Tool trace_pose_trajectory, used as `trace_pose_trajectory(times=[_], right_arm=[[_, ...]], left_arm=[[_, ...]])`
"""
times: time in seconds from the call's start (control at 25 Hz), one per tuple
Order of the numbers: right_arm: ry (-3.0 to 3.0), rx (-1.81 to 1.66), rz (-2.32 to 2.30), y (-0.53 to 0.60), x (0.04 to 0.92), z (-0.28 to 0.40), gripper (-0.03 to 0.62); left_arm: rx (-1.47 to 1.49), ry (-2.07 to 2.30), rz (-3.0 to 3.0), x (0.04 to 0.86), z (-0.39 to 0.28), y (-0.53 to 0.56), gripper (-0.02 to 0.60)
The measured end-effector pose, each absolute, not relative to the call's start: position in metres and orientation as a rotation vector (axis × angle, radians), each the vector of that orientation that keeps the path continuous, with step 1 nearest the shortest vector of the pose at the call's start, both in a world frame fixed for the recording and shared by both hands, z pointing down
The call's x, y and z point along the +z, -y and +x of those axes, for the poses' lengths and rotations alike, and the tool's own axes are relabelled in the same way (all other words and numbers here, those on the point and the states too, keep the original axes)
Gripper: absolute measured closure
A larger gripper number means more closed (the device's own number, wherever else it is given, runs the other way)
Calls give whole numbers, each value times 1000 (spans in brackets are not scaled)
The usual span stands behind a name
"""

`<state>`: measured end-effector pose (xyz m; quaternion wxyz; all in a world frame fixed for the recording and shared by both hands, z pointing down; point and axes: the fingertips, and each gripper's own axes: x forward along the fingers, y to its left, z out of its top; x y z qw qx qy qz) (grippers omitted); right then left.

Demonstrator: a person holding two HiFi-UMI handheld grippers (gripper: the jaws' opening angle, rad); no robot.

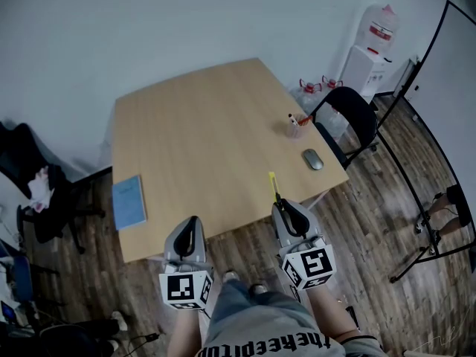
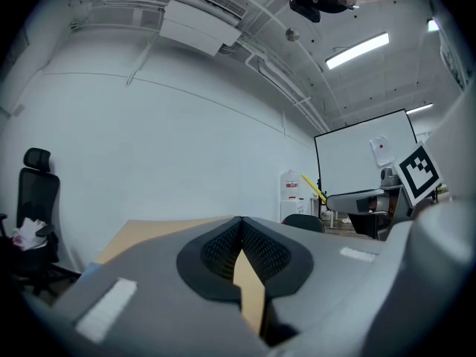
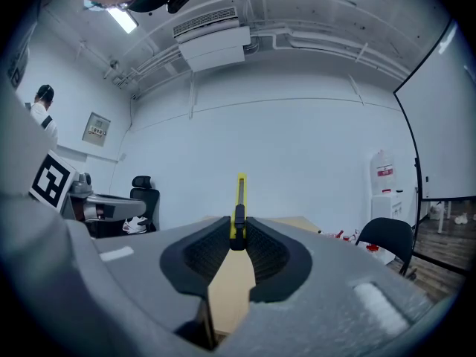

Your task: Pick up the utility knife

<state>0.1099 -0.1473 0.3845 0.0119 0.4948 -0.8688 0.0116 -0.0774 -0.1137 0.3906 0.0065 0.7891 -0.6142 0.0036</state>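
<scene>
Right tongs (image 3: 238,227) level, clamping utility knife (image 3: 239,190) — left tongs (image 2: 242,227) level, closed

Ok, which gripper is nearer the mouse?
Right. The right gripper, clamped on the knife, is just short of the mouse, toward the person and slightly left. The left gripper, shut and empty, is farther off to the mouse's left.

The utility knife (image 3: 239,198) is yellow, the table (image 1: 201,125) tan, the notebook (image 1: 129,201) blue.

Table (image 1: 216,125) middle lies open between the blue notebook (image 1: 129,202) at left and cup (image 1: 294,128) and mouse (image 1: 313,159) at right
</scene>
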Motion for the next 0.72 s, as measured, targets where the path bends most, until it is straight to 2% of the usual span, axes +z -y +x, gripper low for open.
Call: trace_pose_trajectory(times=[0.72], right_arm=[[2705, 38, 1570, 147, 383, 104, 528]], left_arm=[[6, 1920, 2469, 387, -84, 113, 561]])
